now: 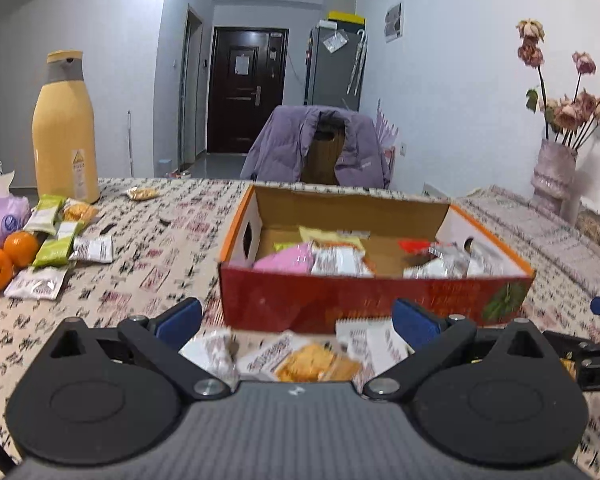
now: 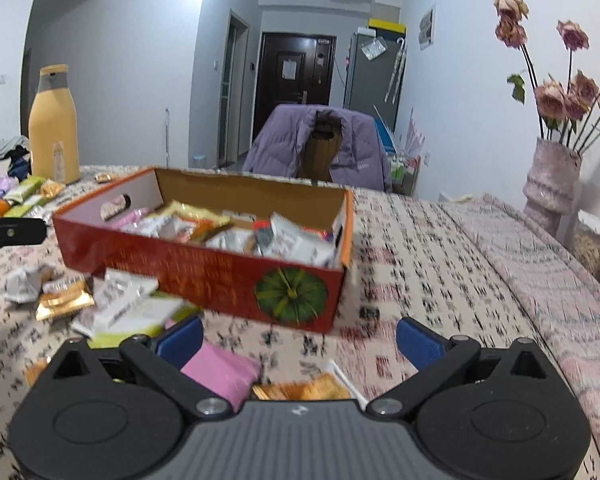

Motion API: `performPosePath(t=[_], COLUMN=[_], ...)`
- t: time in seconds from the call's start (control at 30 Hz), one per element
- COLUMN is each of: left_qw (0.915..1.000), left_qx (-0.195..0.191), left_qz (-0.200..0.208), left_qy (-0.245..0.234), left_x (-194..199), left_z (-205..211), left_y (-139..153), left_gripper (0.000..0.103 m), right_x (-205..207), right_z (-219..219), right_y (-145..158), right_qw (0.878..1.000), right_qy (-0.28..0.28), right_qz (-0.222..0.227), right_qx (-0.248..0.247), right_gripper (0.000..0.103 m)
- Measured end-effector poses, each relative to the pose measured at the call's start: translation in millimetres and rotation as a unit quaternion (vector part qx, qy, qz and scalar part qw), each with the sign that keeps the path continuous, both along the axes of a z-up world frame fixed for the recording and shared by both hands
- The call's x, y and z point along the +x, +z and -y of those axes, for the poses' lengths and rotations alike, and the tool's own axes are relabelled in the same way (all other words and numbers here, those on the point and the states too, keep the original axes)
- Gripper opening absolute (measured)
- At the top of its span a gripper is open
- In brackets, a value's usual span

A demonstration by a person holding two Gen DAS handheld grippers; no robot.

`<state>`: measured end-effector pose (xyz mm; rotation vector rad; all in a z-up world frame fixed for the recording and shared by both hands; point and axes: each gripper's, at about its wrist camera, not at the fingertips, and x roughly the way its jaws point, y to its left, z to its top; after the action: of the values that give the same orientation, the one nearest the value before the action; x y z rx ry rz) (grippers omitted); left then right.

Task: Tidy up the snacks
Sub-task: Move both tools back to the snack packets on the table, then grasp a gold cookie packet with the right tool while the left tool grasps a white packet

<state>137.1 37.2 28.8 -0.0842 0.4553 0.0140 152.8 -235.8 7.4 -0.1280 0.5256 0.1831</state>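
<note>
A red cardboard box [image 1: 340, 300] with several snack packets inside stands on the patterned table; it also shows in the right wrist view [image 2: 204, 276]. My left gripper [image 1: 296, 322] is open and empty, just in front of the box, over loose white packets [image 1: 216, 350] and a cracker packet [image 1: 312, 364]. My right gripper [image 2: 298, 338] is open and empty, near the box's front right corner, above a pink packet [image 2: 224, 368] and a cracker packet [image 2: 300, 390]. More loose packets [image 2: 116, 308] lie left of it.
A tall yellow bottle [image 1: 64, 132] stands at the far left, with green and white packets [image 1: 56, 240] and oranges [image 1: 8, 256] near it. A vase of dried roses [image 1: 554, 172] stands at the right. A chair with a purple jacket [image 1: 320, 148] is behind the table.
</note>
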Motion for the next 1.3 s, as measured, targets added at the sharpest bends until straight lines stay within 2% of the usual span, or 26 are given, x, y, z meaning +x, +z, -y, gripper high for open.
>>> performPosePath(t=[0.37,0.63,0.9,0.97,1.07,1.13,1.27,1.3], left_qw=[0.9997,0.9997,0.9998,0.9998,0.9998,0.9997,0.9997,0.9997], left_qx=[0.005,-0.001,-0.002,0.0,-0.001,-0.003,-0.004,-0.005], left_qz=[-0.023,-0.022,-0.022,-0.022,-0.022,-0.022,-0.022,-0.023], left_qy=[0.009,0.007,0.005,0.002,0.001,0.001,-0.001,0.0], left_x=[-14.5,-14.1,-14.7,-14.8,-15.2,-15.0,-14.9,-14.8], left_z=[-8.3,-8.9,-7.2,-5.8,-5.7,-6.2,-6.1,-6.1], left_y=[-29.9,-33.6,-35.2,-35.6,-36.1,-36.3,-36.4,-36.4], left_gripper=[0.103,0.103,0.103,0.103,0.103,0.103,0.103,0.103], right_x=[-2.8,9.7,26.6,28.2,28.1,26.6,23.1,21.9], right_z=[19.6,23.5,20.4,20.6,21.9,22.1,21.1,21.2], right_y=[-23.9,-33.9,-39.7,-39.9,-39.4,-38.4,-37.0,-36.7], right_qw=[0.999,0.997,0.996,0.996,0.996,0.996,0.996,0.997], right_qy=[-0.016,-0.027,-0.01,-0.006,0.002,0.009,0.014,0.014], right_qz=[-0.05,-0.07,-0.091,-0.09,-0.089,-0.087,-0.08,-0.077], right_qx=[-0.006,-0.007,-0.002,0.001,0.015,0.023,0.026,0.027], right_gripper=[0.103,0.103,0.103,0.1,0.088,0.074,0.055,0.047])
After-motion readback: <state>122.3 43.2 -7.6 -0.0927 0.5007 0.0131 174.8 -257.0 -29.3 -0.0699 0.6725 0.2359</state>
